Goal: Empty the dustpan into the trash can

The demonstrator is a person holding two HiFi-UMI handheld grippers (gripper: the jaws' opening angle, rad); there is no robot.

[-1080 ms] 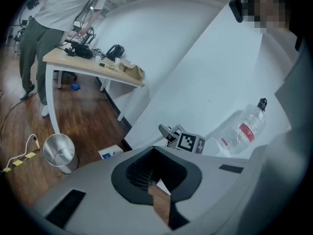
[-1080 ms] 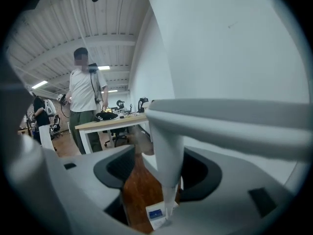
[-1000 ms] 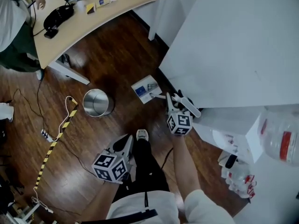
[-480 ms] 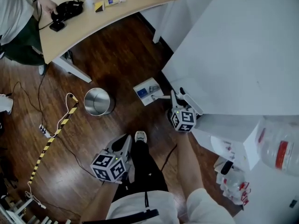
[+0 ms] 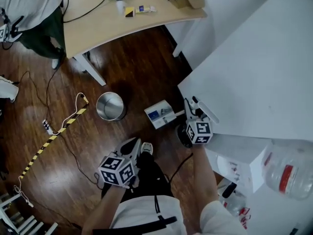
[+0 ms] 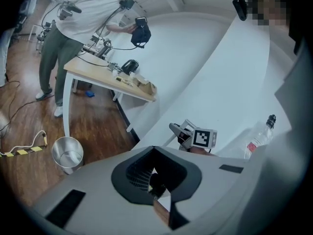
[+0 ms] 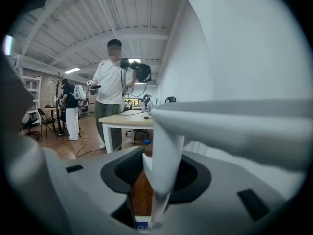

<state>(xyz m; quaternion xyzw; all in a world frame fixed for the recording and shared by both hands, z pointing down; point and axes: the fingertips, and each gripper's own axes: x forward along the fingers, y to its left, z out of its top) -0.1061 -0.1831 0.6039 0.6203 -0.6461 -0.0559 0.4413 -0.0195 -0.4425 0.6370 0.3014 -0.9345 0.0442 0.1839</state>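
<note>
The white dustpan with a blue label hangs low over the wood floor, right of the round steel trash can. Its white handle stands between the jaws of my right gripper, which are closing and press on it. In the right gripper view that handle fills the gap of the right gripper. My left gripper hovers near my shoe, its jaws a narrow gap apart with nothing between them. From the left gripper view, the trash can stands at lower left.
A large white tabletop crowds the right side, with a white box and a plastic bottle beneath it. A wooden desk and a standing person are at the back. Cables and striped tape lie on the left floor.
My right gripper has risen with the dustpan, which now sits closer to me relative to the trash can. The left gripper has shifted slightly forward. The head view has tilted.
</note>
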